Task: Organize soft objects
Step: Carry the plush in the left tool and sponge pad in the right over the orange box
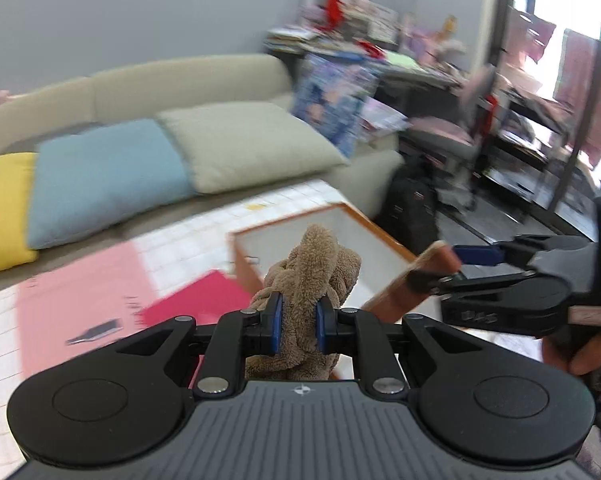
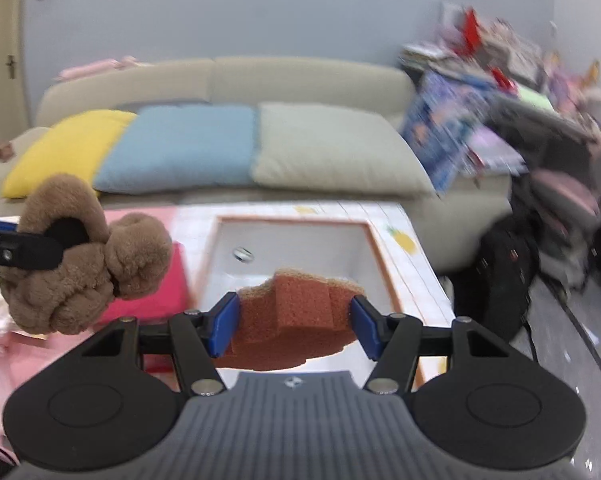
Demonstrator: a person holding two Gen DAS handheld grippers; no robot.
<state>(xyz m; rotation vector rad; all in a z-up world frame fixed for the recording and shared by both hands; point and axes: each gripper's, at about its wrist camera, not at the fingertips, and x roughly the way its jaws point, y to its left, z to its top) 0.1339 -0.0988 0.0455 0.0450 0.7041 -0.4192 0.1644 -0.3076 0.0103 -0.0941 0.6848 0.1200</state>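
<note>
My left gripper is shut on a brown plush toy, held in the air in front of a white box with an orange rim. In the right wrist view the same plush toy hangs at the left, pinched by the left gripper's fingers. My right gripper is shut on an orange-brown sponge, held above the near part of the white box. Seen from the left wrist, the right gripper holds the sponge edge-on at the box's right side.
The box stands on a white tiled table with pink sheets and a red sheet to its left. Behind is a beige sofa with yellow, blue and beige cushions. Cluttered shelves, a black bag and a chair are at the right.
</note>
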